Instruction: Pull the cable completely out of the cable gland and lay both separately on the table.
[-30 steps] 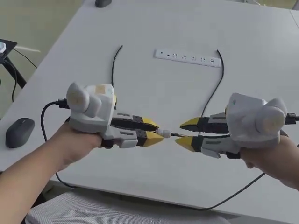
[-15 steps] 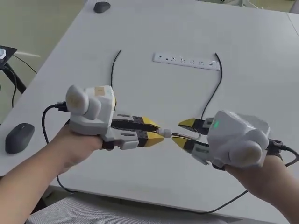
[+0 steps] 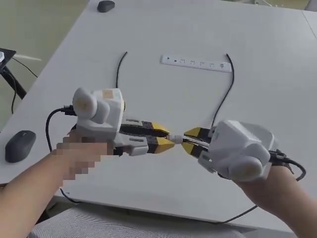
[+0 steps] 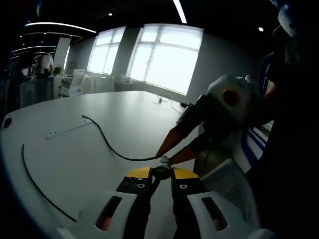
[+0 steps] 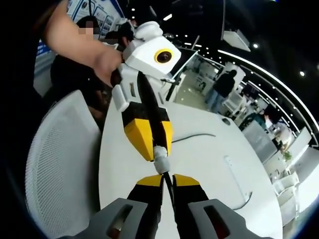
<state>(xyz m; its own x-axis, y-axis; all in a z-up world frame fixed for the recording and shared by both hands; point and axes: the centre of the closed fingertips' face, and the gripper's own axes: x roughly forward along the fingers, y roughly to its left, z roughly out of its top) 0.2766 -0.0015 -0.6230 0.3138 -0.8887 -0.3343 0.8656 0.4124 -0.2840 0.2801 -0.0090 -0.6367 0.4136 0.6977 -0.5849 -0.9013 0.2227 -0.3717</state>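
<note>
power strip [image 3: 196, 63] on table [image 3: 277, 89], mouse [image 3: 20, 145] far left

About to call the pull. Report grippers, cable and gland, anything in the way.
Left gripper shut on gland. Right gripper shut on cable, close beside gland. Cable not yet out. Power strip far back on table, out of the way.

White cable gland [image 3: 174, 139] is in mid-air, level, pinched at the left gripper [image 3: 167, 140] tips. Thin black cable [image 5: 168, 185] is seated in it and runs between the right gripper [image 3: 188, 141] jaws.
</note>
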